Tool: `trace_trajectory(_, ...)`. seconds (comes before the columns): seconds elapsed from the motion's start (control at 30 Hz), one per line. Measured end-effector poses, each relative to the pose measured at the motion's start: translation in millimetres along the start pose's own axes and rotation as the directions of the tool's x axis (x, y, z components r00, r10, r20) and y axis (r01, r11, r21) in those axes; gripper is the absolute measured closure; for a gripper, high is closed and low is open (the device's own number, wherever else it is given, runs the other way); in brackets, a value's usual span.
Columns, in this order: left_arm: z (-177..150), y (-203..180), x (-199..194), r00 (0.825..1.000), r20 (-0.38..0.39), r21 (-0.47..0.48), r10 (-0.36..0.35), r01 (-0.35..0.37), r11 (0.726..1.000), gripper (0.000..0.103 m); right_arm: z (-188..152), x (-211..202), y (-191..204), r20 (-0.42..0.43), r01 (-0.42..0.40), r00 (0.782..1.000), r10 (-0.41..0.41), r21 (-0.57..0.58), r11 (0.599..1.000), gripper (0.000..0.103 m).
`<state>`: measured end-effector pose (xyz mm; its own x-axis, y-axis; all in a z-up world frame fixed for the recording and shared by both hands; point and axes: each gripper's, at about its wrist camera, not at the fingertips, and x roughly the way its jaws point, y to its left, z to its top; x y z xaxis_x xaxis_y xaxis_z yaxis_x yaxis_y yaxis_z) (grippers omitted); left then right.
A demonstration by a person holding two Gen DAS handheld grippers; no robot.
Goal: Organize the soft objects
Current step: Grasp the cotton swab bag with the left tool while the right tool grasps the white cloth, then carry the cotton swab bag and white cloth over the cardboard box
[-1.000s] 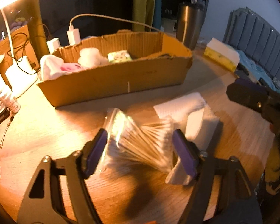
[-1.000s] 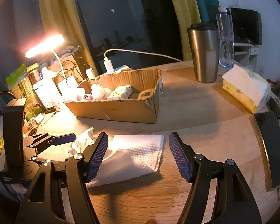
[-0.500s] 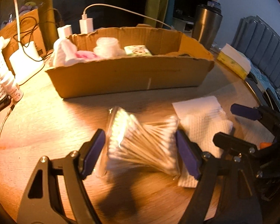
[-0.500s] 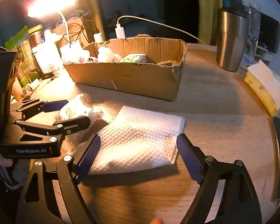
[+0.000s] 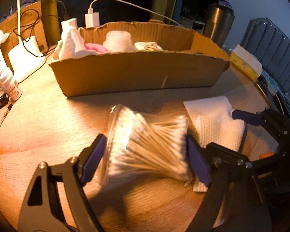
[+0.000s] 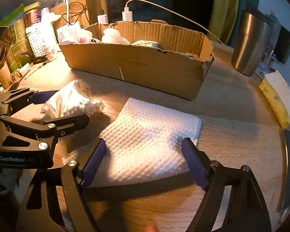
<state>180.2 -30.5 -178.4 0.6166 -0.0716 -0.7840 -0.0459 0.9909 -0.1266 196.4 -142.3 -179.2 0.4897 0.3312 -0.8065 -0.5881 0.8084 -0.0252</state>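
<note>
A clear bag of cotton swabs (image 5: 147, 145) lies on the wooden table between the fingers of my left gripper (image 5: 145, 158), which is open around it; the pads look close to the bag's ends. The bag also shows in the right wrist view (image 6: 71, 100). A white paper towel (image 6: 145, 141) lies flat on the table. My right gripper (image 6: 145, 162) is open, its fingers straddling the towel's near part. The towel shows in the left wrist view (image 5: 214, 123) too. A cardboard box (image 5: 141, 73) behind holds white cloths, a pink item and a small packet.
A steel tumbler (image 6: 251, 42) and a yellow tissue pack (image 6: 278, 94) stand at the right. A lamp base (image 5: 25, 58), chargers with cables, a white basket and small bottles (image 5: 9, 85) crowd the left. A dark phone lies at the table's right edge.
Both grippers have moved forward and lower. The right gripper has come down over the paper towel. The left gripper stays around the swab bag, and the box looms nearer.
</note>
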Motion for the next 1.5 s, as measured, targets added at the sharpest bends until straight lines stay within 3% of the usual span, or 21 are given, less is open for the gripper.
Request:
trace_trajectory(0.1,-1.0,5.0,-1.4,1.000,0.006,-0.007,-0.018,0.019,1.000,0.022,1.2,-0.2,2.6,0.008,-0.006,1.000,0.006,-0.002,1.000,0.032)
trace_trajectory(0.17,-1.2,7.3,-1.5,1.000,0.009,-0.007,-0.028,0.029,1.000,0.030,2.1,-1.0,4.6,0.013,-0.011,1.000,0.011,0.000,1.000,0.047)
trace_trajectory(0.2,-1.6,8.9,-2.4,0.999,0.011,-0.007,-0.032,0.032,0.999,0.030,2.9,-1.2,5.2,0.015,-0.012,1.000,0.012,0.003,1.000,0.051)
trace_trajectory(0.33,-4.7,16.1,-6.5,0.999,0.016,-0.008,-0.039,0.039,0.999,0.031,5.7,-2.9,9.7,0.009,-0.049,0.999,0.049,-0.002,0.999,0.085)
trace_trajectory(0.37,-5.5,17.5,-7.4,0.999,0.018,-0.010,-0.040,0.040,0.999,0.031,5.9,-3.2,11.2,0.006,-0.055,0.998,0.055,-0.004,0.998,0.087)
trace_trajectory(0.87,-5.7,37.1,-49.1,0.992,0.116,-0.038,-0.046,0.051,0.998,0.032,23.1,-38.6,24.6,0.089,-0.071,0.993,0.073,-0.029,0.997,0.089)
trace_trajectory(1.5,21.1,24.2,-100.7,0.967,0.252,0.005,-0.021,0.021,1.000,0.031,45.7,-89.9,17.6,0.225,-0.051,0.973,0.059,-0.043,0.998,0.089)
